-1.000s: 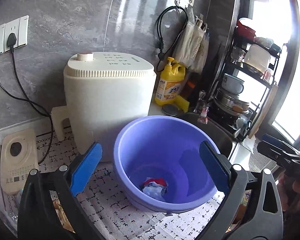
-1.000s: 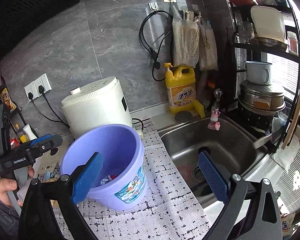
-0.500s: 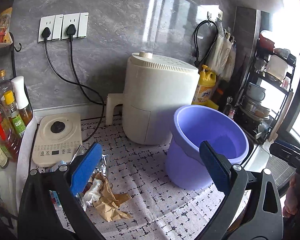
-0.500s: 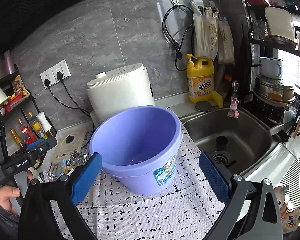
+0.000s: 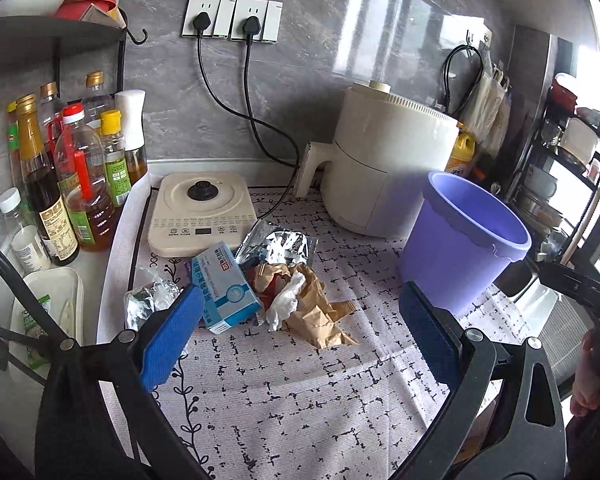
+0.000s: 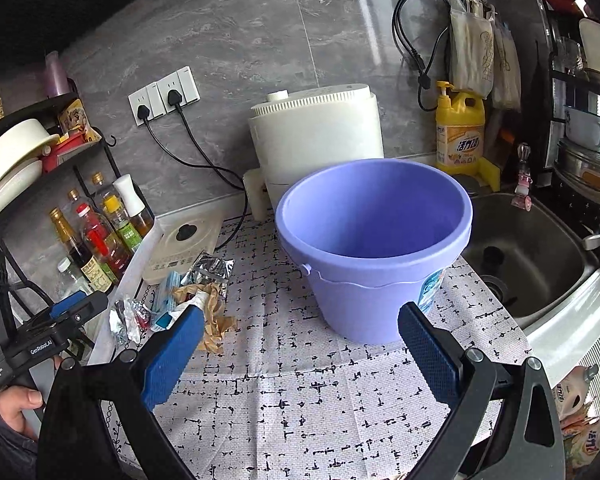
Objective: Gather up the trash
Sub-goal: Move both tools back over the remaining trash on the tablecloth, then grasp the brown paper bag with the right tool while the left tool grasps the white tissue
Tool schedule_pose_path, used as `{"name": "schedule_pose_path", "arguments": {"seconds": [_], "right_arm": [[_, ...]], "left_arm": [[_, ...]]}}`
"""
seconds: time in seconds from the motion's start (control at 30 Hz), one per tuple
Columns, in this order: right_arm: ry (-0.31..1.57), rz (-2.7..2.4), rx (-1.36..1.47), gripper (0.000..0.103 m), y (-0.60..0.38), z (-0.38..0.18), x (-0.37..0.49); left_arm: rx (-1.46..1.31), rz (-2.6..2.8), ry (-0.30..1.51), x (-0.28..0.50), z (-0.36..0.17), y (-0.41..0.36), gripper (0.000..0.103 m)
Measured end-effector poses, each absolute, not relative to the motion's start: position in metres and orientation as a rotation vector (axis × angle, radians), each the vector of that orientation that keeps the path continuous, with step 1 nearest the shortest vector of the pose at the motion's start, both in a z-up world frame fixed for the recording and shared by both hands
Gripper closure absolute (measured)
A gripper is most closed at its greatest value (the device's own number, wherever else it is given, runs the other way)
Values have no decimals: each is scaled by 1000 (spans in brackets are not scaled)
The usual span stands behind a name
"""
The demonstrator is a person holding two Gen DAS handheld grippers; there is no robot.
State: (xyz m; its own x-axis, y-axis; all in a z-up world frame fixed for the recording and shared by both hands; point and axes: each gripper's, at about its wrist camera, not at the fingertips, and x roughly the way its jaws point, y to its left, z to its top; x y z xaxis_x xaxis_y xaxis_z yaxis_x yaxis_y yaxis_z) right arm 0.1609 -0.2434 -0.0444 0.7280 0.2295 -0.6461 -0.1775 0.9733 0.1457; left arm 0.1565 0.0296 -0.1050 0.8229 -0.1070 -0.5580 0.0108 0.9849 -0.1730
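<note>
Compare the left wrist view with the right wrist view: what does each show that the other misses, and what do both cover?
Only the left wrist view shows the white lidded tray beside the bottles and the blue box's printed face.

Only the right wrist view shows the sink, the whole yellow detergent bottle and the bucket's label.

Both show the purple bucket, the trash pile with its brown paper and foil wrapper, the white appliance, the induction cooker, the wall sockets and the oil bottles. Both grippers are open and empty.

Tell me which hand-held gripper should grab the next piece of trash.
Left. The left hand-held gripper is open and faces the trash pile; the right hand-held gripper faces the purple bucket.
</note>
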Motion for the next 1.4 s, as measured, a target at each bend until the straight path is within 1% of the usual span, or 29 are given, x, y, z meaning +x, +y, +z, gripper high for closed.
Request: {"name": "schedule_pose_path", "arguments": {"seconds": [0.27, 0.53, 0.7, 0.97, 1.1, 1.23, 1.4], "right_arm": [[768, 283, 56, 8, -200, -63, 153], [817, 345, 23, 8, -167, -82, 154], [847, 381, 6, 8, -155, -96, 164], [915, 497, -48, 8, -131, -120, 186], [955, 559, -97, 13, -115, -135, 202], [988, 607, -138, 21, -100, -150, 219], [1027, 645, -176, 23, -85, -174, 239]], "left_arm": [[-149, -69, 603, 121, -111, 60, 6], [-90, -105, 606, 103, -117, 66, 6], [-82, -64, 647, 103, -127, 64, 6], [-173, -2, 676, 108, -138, 79, 6], [-240, 62, 706, 114, -145, 91, 6], [-295, 103, 711, 119, -155, 98, 6], [-328, 106, 719, 134, -166, 92, 6]]}}
